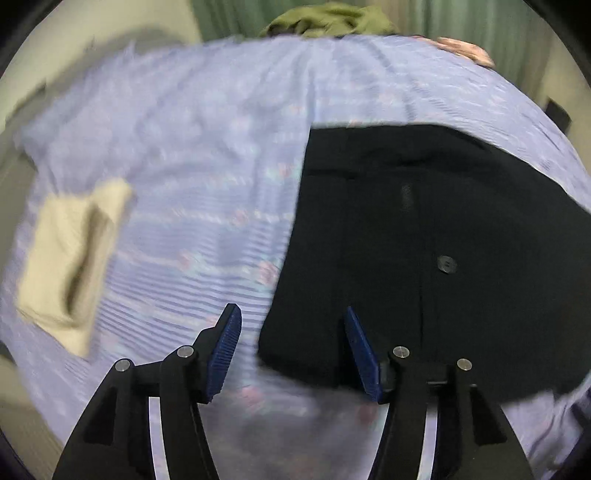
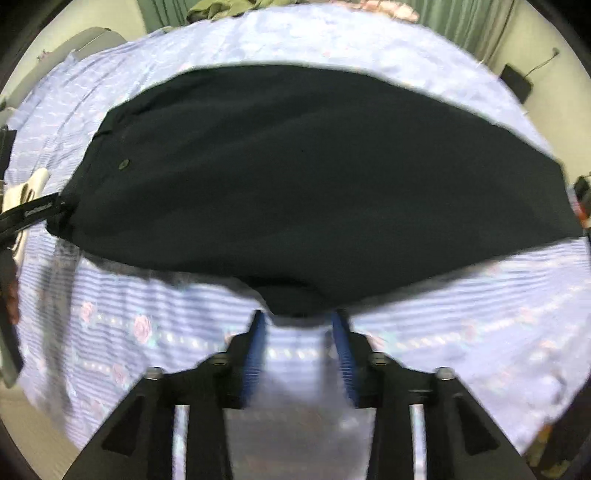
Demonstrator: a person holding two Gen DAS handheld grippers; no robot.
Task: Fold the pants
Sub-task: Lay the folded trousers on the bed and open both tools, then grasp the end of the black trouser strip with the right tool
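Note:
Black pants [image 1: 424, 236] lie flat on a bed with a lilac striped floral sheet [image 1: 192, 155]. A black button [image 1: 447, 264] shows near the waist end. My left gripper [image 1: 291, 321] is open, over the near left corner of the pants, blue pads on either side of that corner. In the right wrist view the pants [image 2: 314, 177] stretch wide across the bed. My right gripper [image 2: 299, 321] is open at the pants' near edge, where a small bulge of cloth sits just ahead of the fingertips. The left gripper's body [image 2: 33, 214] shows at the pants' left end.
A folded cream cloth [image 1: 70, 251] lies on the sheet to the left. An olive green garment [image 1: 332, 20] and a pink cloth [image 1: 465, 50] sit at the far edge of the bed. Green curtains hang behind. The views are motion-blurred.

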